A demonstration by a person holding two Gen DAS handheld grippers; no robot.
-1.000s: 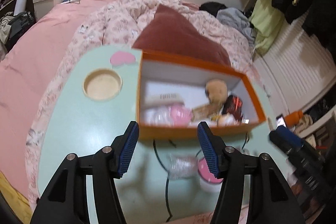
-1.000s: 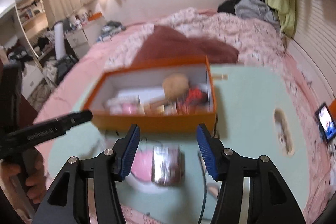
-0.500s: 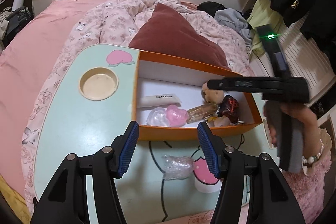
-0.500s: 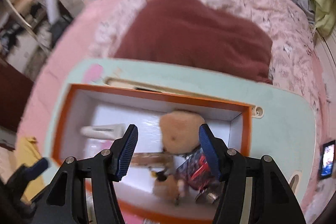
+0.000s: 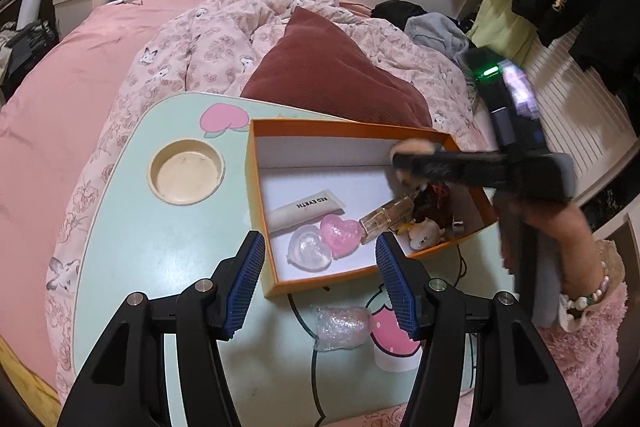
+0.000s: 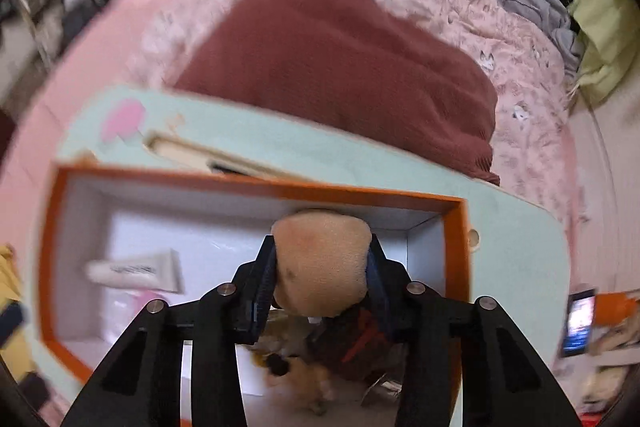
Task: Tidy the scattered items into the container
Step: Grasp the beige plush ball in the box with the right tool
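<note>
An orange box (image 5: 256, 183) with a white inside stands on the mint lap table (image 5: 132, 247). It holds a white tube (image 5: 306, 209), two heart-shaped cases (image 5: 324, 241), a small glass bottle (image 5: 386, 217) and small plush toys. My right gripper (image 6: 322, 269) is shut on a beige puff (image 6: 320, 263) over the box's right end; it shows in the left wrist view (image 5: 416, 163) too. My left gripper (image 5: 320, 281) is open and empty just in front of the box. A clear plastic wrap (image 5: 340, 325) and a pink-and-white item (image 5: 394, 345) lie on the table.
A round cup recess (image 5: 186, 177) sits in the table's left part. A dark red pillow (image 5: 332, 75) and a floral quilt (image 5: 216, 39) lie behind the table on the pink bed. A black cable (image 5: 462, 263) runs by the box.
My right gripper has swung from in front of the box to over its right end and closed on the beige puff. My left gripper has stayed open and shifted slightly.
</note>
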